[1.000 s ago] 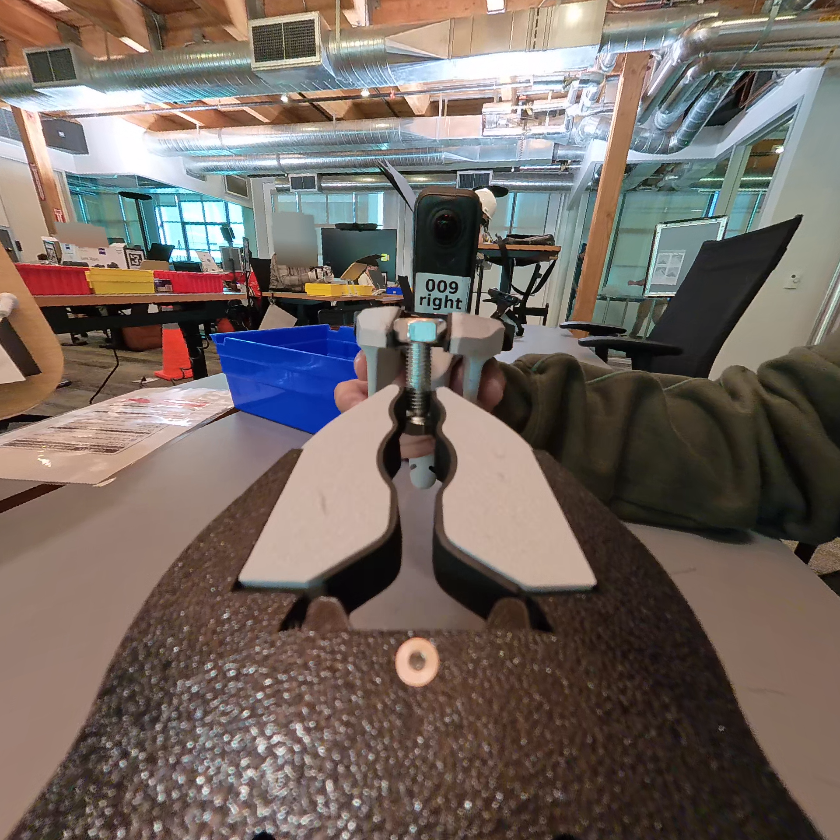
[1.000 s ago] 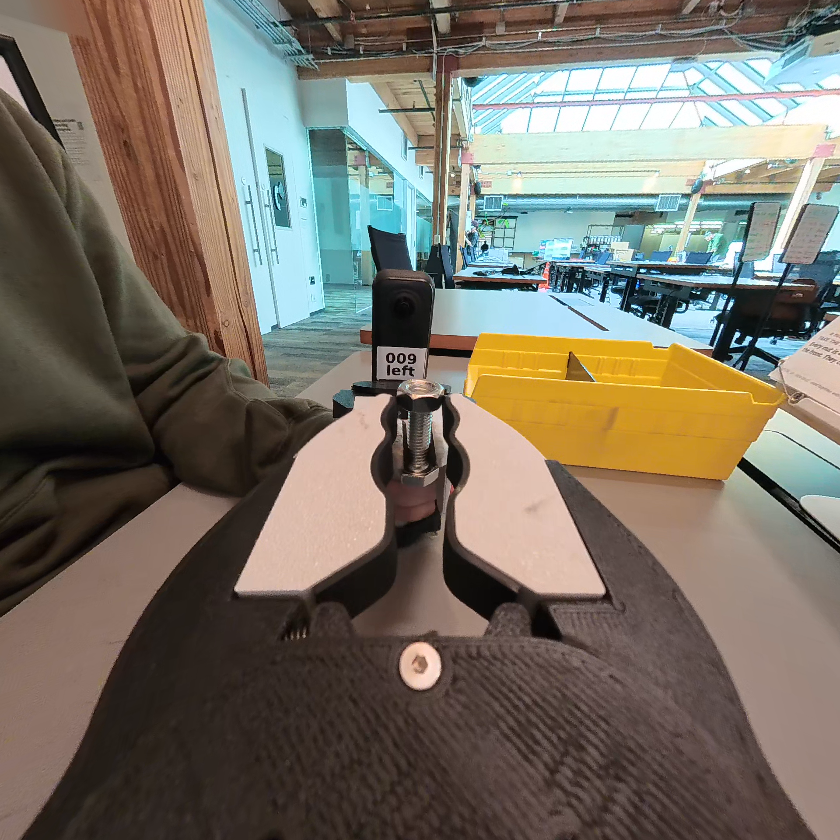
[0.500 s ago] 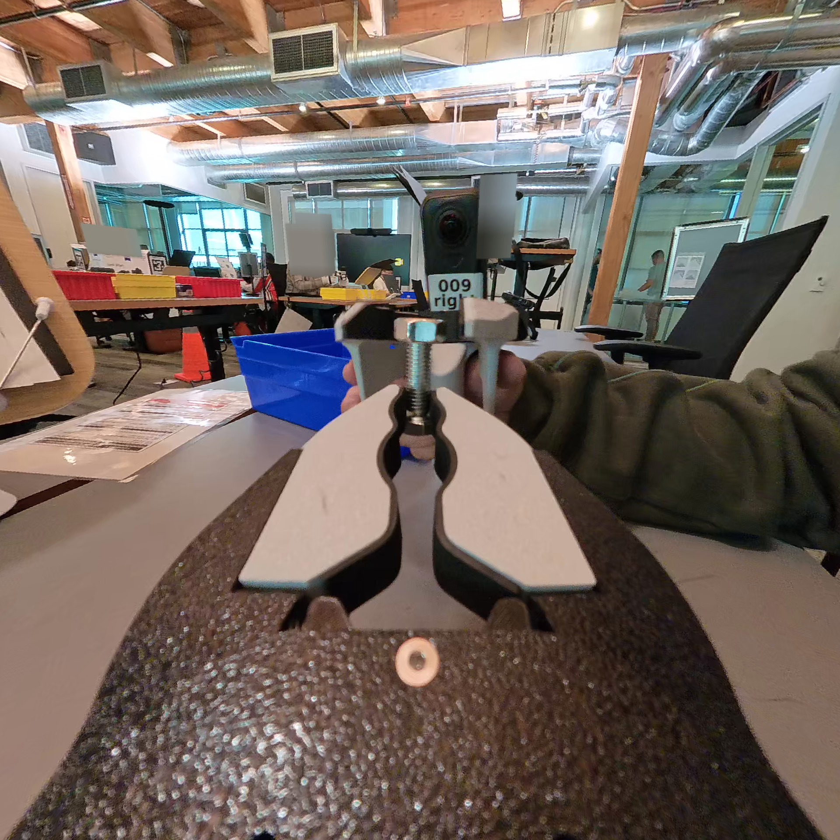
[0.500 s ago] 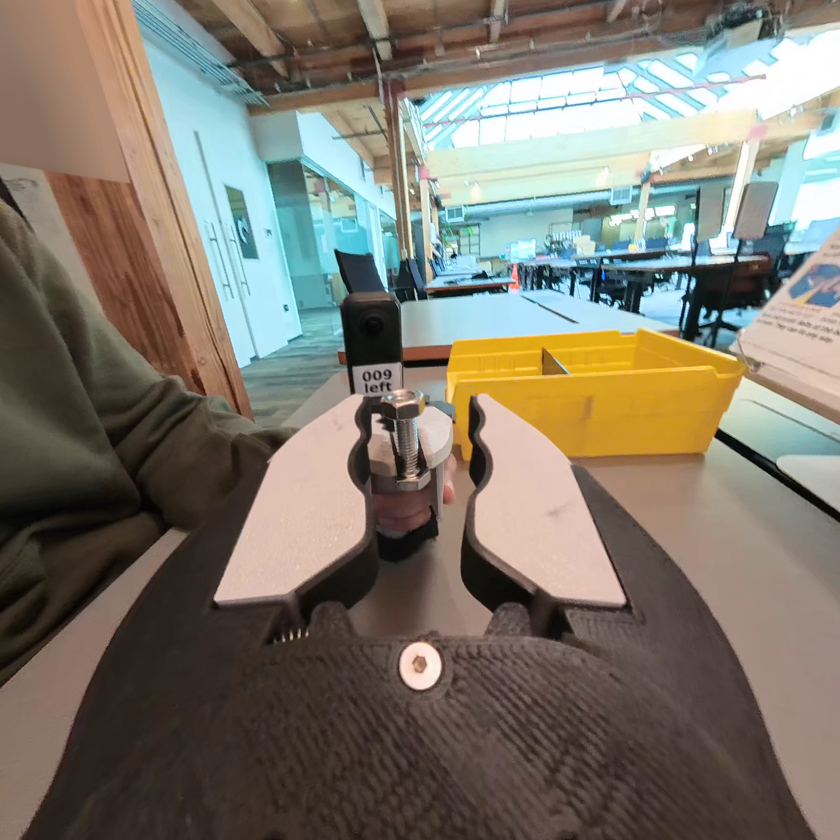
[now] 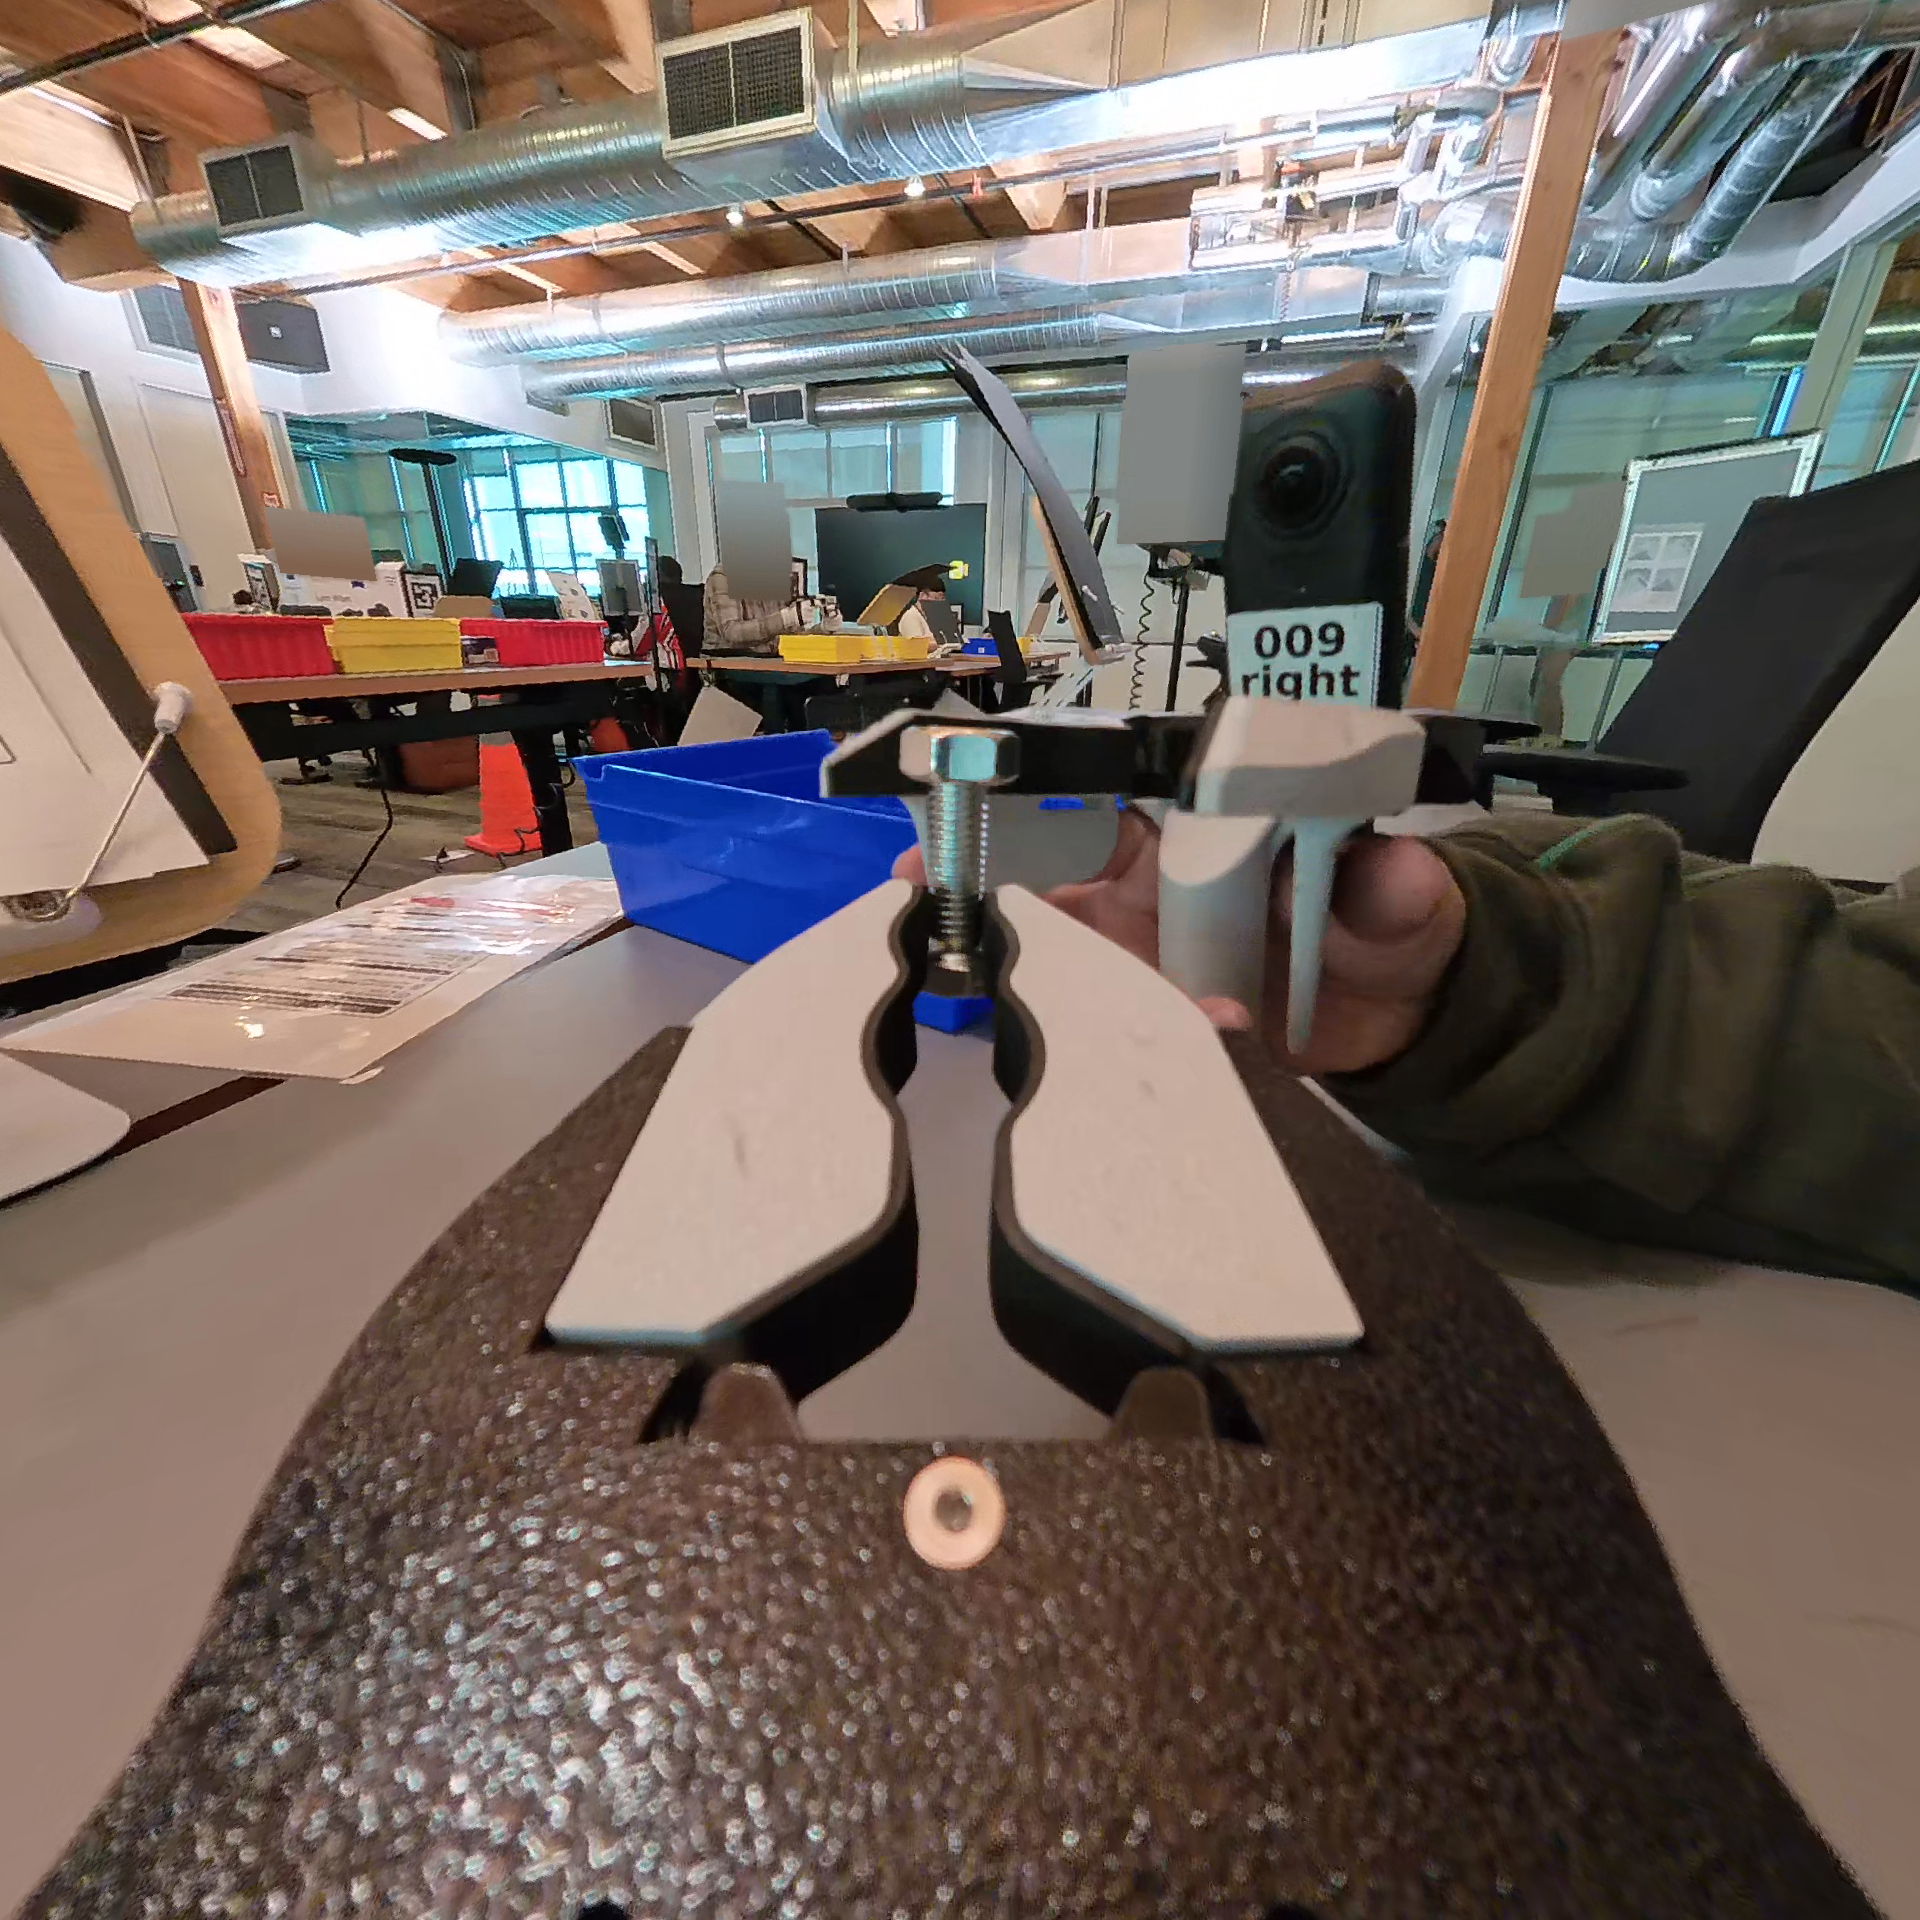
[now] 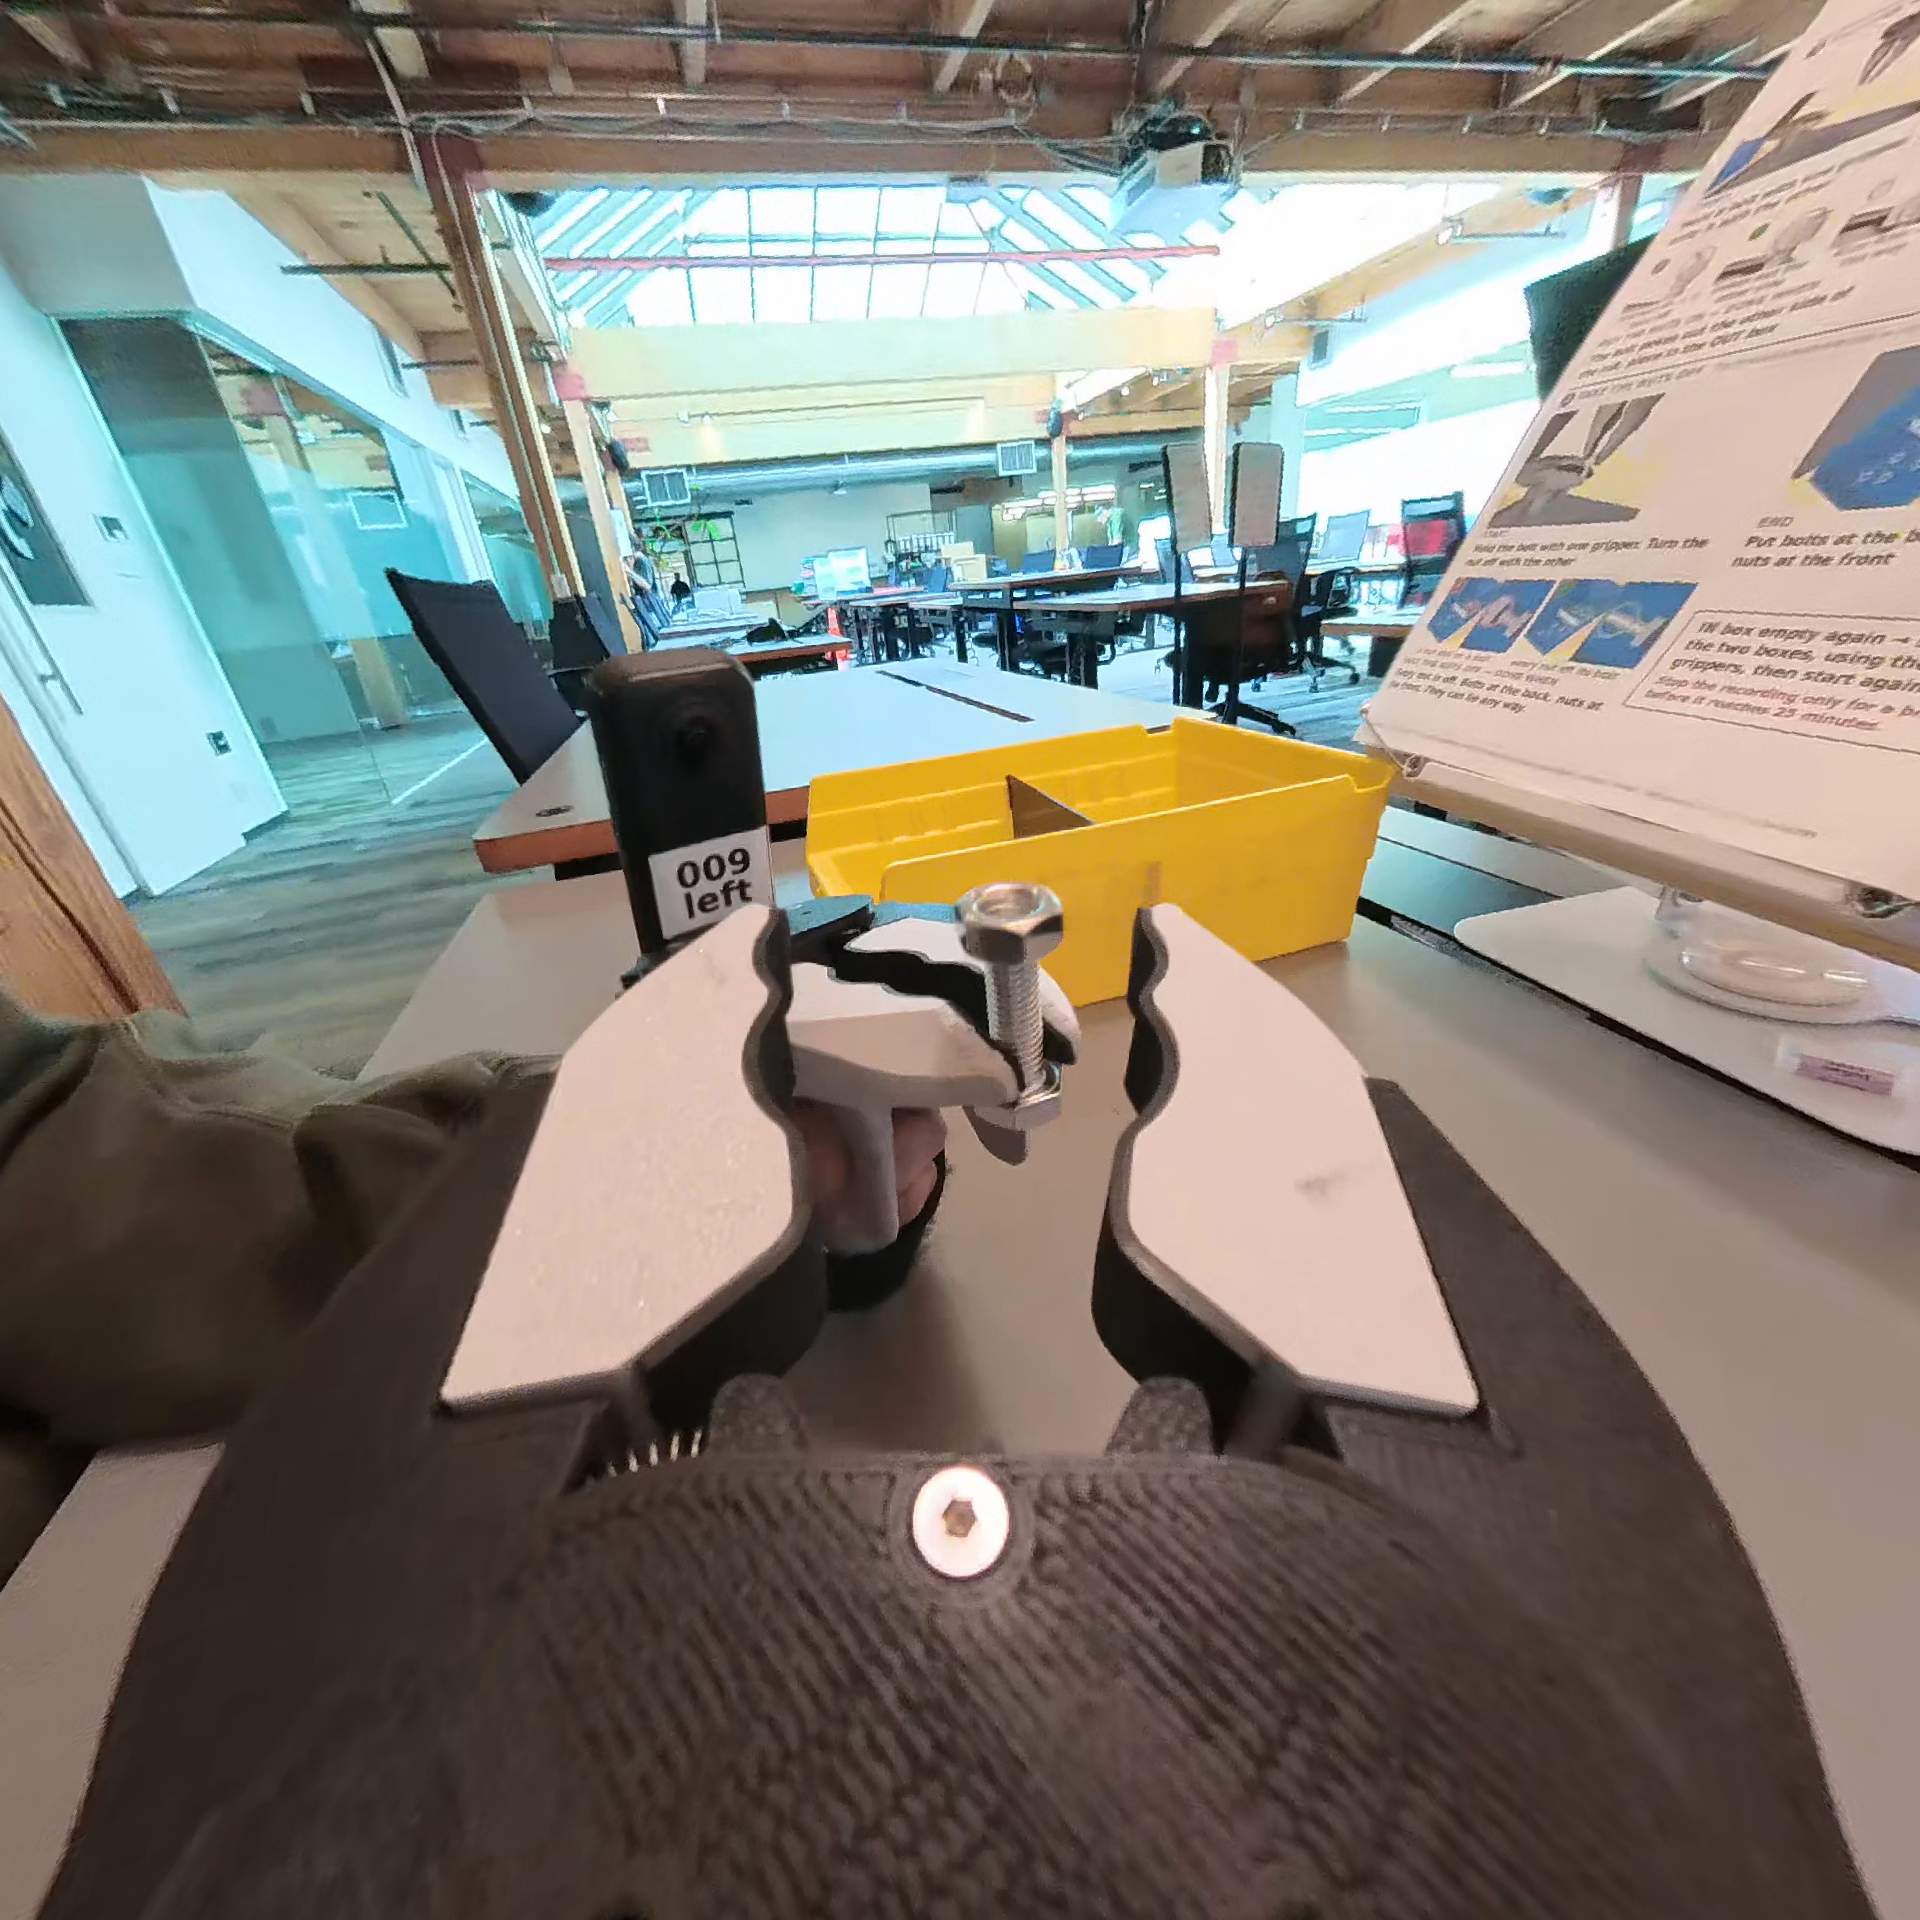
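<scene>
Left tongs (image 5: pixel 954 940): pinched on the nut end of a bolt (image 5: pixel 954 831), long axis upright, head on top, above the bench (image 5: pixel 260 1247). Right tongs (image 6: pixel 951 971): spread wide, empty, fingers flanking the bolt without contact. Yellow bin (image 6: pixel 1226 831) beyond.

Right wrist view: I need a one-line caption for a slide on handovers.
Right gripper, jaws open, faces the left gripper gripping an upright hex bolt before a yellow bin.

The right claw (image 6: pixel 956 1049) has opened, releasing the bolt (image 6: pixel 1013 992).
</scene>
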`<state>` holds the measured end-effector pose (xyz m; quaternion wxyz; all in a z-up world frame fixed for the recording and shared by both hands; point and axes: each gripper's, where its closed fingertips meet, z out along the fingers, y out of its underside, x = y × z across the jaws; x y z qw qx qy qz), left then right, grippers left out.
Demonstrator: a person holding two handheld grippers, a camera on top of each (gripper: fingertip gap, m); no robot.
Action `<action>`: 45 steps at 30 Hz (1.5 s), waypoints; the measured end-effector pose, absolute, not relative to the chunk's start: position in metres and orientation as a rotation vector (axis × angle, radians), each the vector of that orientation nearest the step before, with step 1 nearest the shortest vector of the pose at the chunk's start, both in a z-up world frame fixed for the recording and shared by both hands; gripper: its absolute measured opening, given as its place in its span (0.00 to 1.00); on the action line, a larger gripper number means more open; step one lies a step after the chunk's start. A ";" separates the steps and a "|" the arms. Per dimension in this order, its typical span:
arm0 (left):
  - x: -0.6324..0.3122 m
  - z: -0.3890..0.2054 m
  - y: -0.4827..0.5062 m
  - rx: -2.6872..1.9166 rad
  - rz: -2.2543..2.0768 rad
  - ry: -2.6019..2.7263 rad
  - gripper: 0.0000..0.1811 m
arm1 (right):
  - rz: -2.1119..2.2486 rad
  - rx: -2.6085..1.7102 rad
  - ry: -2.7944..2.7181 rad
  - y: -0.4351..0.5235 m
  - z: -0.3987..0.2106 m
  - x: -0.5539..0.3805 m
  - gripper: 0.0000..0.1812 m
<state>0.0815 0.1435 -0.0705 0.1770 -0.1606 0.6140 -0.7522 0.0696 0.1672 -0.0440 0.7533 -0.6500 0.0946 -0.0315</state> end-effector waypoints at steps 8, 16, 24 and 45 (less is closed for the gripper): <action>0.083 -0.072 0.144 -0.473 -2.125 1.738 0.05 | -0.074 -1.417 0.178 0.171 -0.042 0.063 0.31; 0.085 -0.071 0.146 -0.497 -2.128 1.730 0.05 | -0.077 -1.421 0.185 0.169 -0.042 0.064 0.29; 0.088 -0.074 0.148 -0.524 -2.108 1.735 0.05 | -0.097 -1.454 0.184 0.168 -0.046 0.067 0.28; 0.095 -0.076 0.156 -0.583 -2.087 1.725 0.05 | -0.134 -1.461 0.172 0.165 -0.046 0.069 0.24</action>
